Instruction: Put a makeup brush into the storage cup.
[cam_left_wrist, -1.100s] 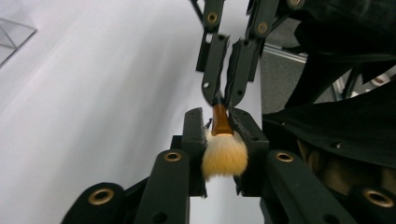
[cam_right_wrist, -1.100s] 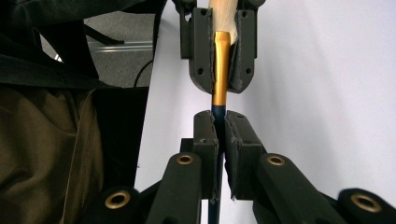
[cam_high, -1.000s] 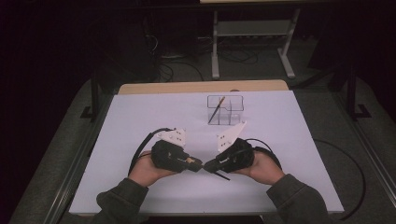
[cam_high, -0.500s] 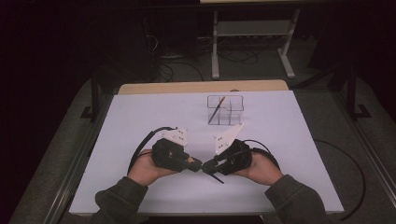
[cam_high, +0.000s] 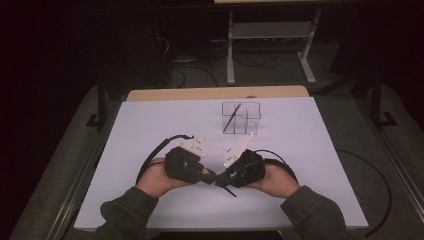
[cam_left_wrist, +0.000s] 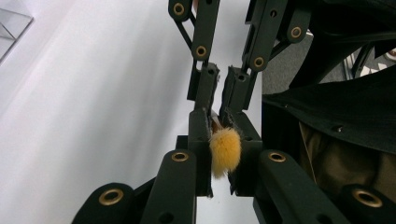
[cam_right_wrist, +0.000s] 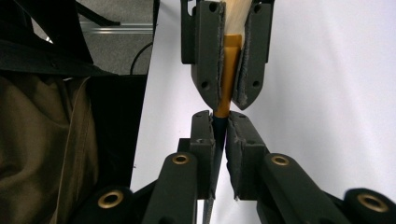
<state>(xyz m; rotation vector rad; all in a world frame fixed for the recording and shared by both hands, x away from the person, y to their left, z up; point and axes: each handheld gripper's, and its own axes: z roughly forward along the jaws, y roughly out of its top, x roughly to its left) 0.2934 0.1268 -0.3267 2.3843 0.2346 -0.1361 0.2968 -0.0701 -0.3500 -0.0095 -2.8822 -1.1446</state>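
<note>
high view: the person's two hands meet near the front middle of the white table (cam_high: 150, 125), each holding a black gripper, tips turned toward each other. the left gripper (cam_high: 209, 174) and the right gripper (cam_high: 220, 179) almost touch nose to nose, and between them they share one small makeup brush (cam_high: 214, 177). its thin dark handle pokes out below the right gripper toward the table's front edge. farther back on the table, well apart from the hands, stands a clear acrylic organizer (cam_high: 241, 119) with a second dark brush (cam_high: 232, 117) leaning in one of its compartments; which compartment i cannot tell.

left gripper view: the jaws are closed down tight on the brush's gold ferrule, and the yellow bristle tuft (cam_left_wrist: 225, 150) bulges out between the pads on the camera side. beyond, the right gripper's jaws point back at the camera, nearly touching the left ones.

right gripper view: the right gripper (cam_right_wrist: 219, 135) has its jaws pinched on the brush's dark blue handle, right where it joins the gold ferrule (cam_right_wrist: 229, 74). the ferrule runs straight up into the left gripper's closed pads opposite. both grippers clamp the brush, which is lifted just above the white surface. a dark green sleeve (cam_right_wrist: 42, 154) shows at the left of this view.
</note>
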